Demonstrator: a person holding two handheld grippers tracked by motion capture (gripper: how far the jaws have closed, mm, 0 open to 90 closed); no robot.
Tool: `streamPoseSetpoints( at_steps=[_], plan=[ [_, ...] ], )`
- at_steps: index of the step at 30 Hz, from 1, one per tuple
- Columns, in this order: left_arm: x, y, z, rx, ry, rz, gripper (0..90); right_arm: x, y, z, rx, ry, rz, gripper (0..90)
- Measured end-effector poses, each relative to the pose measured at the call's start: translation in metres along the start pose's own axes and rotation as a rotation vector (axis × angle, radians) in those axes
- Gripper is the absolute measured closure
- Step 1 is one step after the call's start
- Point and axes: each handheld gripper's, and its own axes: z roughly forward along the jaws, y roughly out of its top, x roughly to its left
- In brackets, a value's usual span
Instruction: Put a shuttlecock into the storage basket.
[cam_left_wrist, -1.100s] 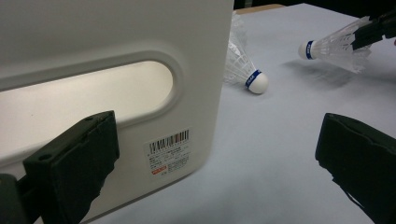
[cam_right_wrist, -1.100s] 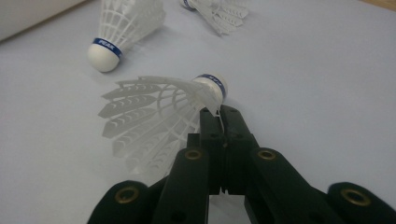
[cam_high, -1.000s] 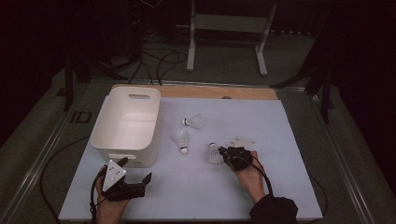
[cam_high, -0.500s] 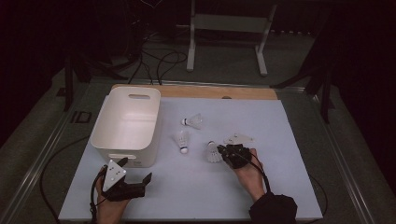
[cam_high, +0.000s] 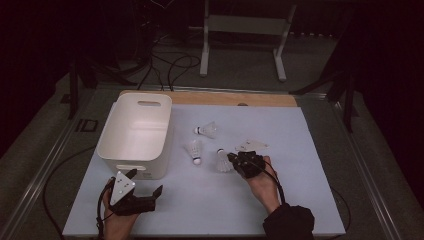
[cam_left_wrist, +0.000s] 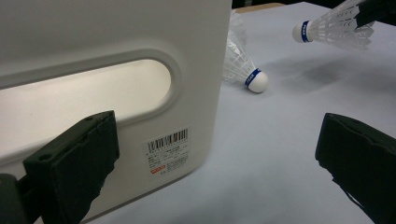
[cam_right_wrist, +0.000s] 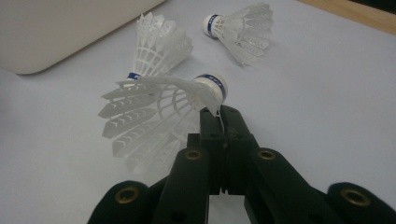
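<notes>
Right tongs (cam_right_wrist: 219, 116) pinch one shuttlecock (cam_right_wrist: 159, 107) by its skirt; left tongs (cam_high: 145, 185) gape empty. White bin (cam_high: 136, 132) holds nothing yet; three shuttlecocks remain.

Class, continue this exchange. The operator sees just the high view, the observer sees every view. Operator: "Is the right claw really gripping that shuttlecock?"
Observer: Yes. The right claw is shut on the held shuttlecock, pinching its skirt edge beside the cork.
Operator: Is the left claw carrying anything?
Observer: No. The left claw is open and empty, facing the bin at its near corner.
Operator: Any marking there?
Observer: A barcode label sits below the handle slot.
</notes>
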Motion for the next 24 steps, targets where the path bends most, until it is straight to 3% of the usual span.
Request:
streamPoseSetpoints(
  at_steps=[9,24],
  plan=[
    [0.000,0.000,0.000,0.000,-0.001,0.001,0.1,-0.001,0.004,-0.004,-0.009,0.013,0.028,89.2],
    [0.000,0.000,0.000,0.001,-0.003,0.004,0.1,0.007,0.020,-0.008,-0.031,0.020,0.002,89.2]
  ],
)
